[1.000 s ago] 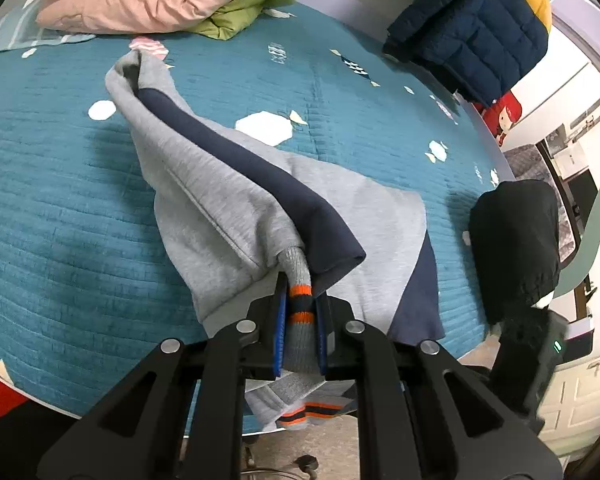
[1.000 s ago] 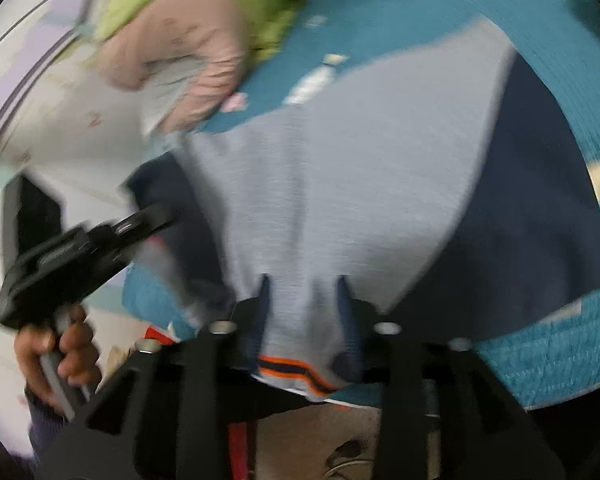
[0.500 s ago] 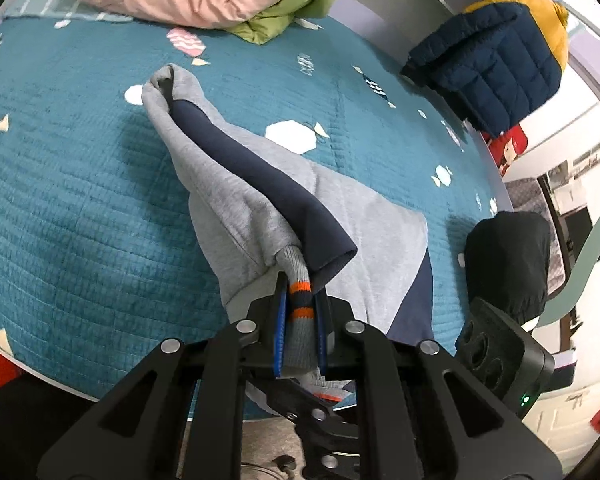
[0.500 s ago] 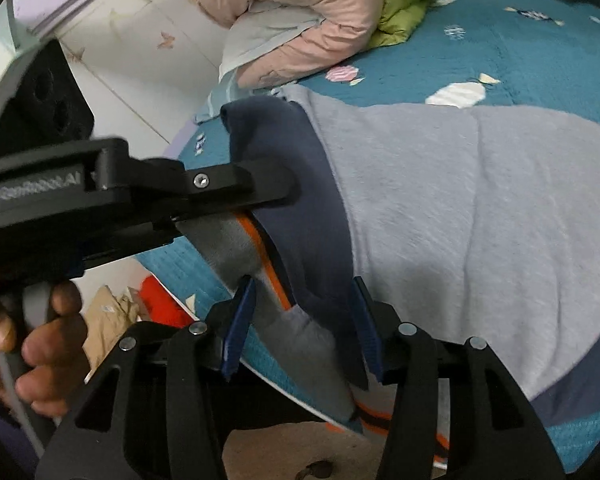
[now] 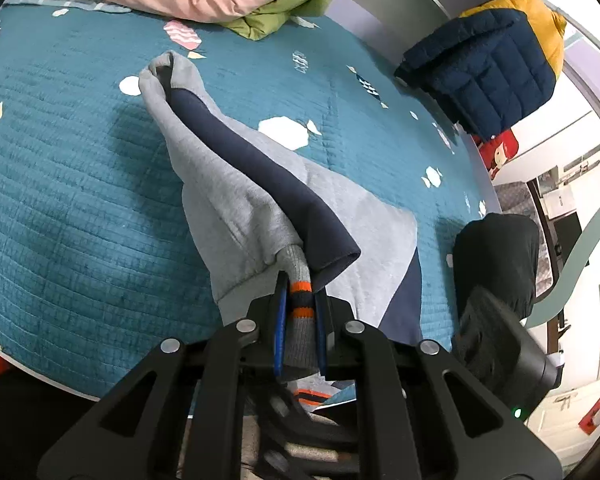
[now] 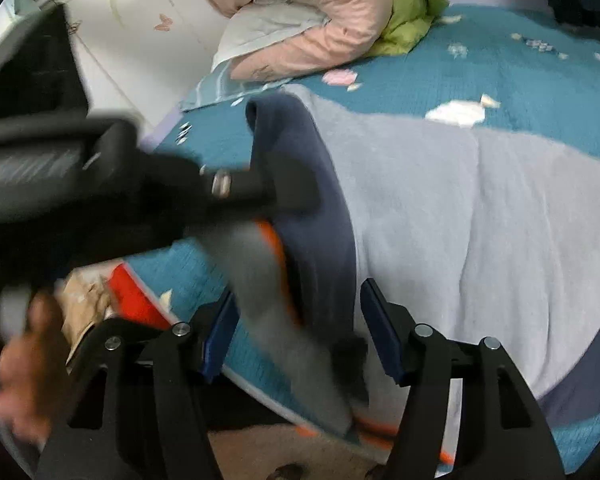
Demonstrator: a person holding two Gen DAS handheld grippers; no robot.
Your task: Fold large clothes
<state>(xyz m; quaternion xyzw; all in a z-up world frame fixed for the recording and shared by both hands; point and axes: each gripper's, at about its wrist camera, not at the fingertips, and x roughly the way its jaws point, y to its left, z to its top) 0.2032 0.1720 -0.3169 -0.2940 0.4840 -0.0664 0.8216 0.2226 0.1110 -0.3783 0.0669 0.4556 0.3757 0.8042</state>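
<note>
Partly blurred, the sweatshirt cuff (image 6: 268,280) beside the left gripper (image 6: 284,196).

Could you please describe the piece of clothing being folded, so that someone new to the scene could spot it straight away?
Start from the teal quilted bedspread that covers the bed. Near its front edge lies a grey sweatshirt with navy sleeves, one sleeve lifted by the left tool, which is shut on the cuff. Unlike the puffy pink, green and navy-and-yellow jackets at the far edges, it is thin fleece with orange-striped ribbing.
</note>
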